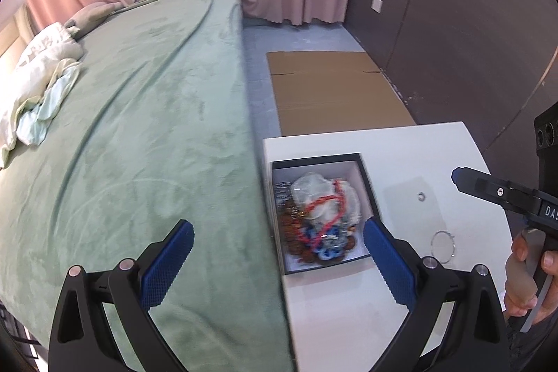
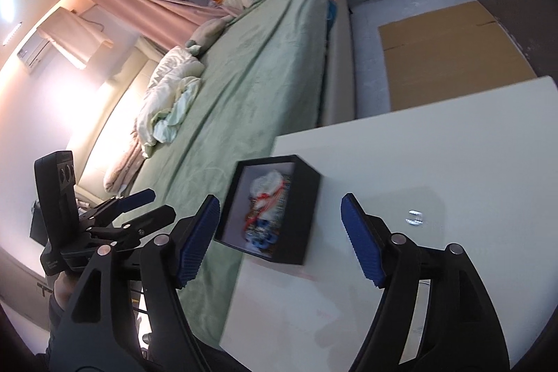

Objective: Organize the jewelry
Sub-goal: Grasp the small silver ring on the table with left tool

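A black box with a white lining stands at the left edge of the white table. It holds a heap of jewelry: red bead strands, blue and brown pieces, clear bags. My left gripper hovers open above the box's near side, one finger over the bed. On a clear bag right of the box lies a small silver ring, with a thin bangle nearer. In the right wrist view my right gripper is open and empty, with the box ahead and the ring to its right.
A bed with a green blanket abuts the table's left edge, crumpled bedding at its head. Flattened cardboard lies on the floor beyond the table. A hand holds the right gripper's handle at the table's right side. Pink curtains hang behind.
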A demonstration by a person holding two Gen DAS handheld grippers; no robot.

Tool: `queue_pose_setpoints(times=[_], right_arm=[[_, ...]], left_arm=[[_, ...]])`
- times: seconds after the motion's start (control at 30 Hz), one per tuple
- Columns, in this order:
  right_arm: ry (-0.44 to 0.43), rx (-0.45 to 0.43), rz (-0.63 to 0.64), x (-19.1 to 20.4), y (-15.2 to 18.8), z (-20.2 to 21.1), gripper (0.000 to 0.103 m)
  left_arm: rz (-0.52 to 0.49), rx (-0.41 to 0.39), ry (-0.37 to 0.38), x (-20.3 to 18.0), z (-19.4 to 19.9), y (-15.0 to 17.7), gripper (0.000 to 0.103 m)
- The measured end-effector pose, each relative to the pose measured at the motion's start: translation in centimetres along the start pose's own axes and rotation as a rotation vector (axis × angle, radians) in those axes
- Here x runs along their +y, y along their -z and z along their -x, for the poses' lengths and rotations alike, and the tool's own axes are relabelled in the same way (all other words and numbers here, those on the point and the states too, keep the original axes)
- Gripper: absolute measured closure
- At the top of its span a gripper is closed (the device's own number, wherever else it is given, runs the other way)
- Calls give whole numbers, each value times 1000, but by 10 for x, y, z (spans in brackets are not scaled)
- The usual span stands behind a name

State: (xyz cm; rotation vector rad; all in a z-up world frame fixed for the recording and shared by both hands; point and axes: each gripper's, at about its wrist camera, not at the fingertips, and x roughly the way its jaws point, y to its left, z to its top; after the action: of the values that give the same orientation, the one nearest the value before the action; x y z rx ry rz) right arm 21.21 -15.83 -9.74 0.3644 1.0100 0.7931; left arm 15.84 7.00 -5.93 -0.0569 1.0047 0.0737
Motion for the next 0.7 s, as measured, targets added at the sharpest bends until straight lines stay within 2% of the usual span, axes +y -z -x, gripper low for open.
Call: queue_pose_setpoints(times=[0.3, 0.53, 0.7], right_arm=[[79, 47, -90, -44, 2, 18, 31], [116, 57, -114, -60, 5, 31, 31], [171, 44, -142, -74, 5, 41, 30]], left_arm=[[-82, -8, 85, -55, -16, -11, 9], [-141, -2, 135, -96, -31, -18, 9], [-161, 29, 161, -115, -49, -19, 22]])
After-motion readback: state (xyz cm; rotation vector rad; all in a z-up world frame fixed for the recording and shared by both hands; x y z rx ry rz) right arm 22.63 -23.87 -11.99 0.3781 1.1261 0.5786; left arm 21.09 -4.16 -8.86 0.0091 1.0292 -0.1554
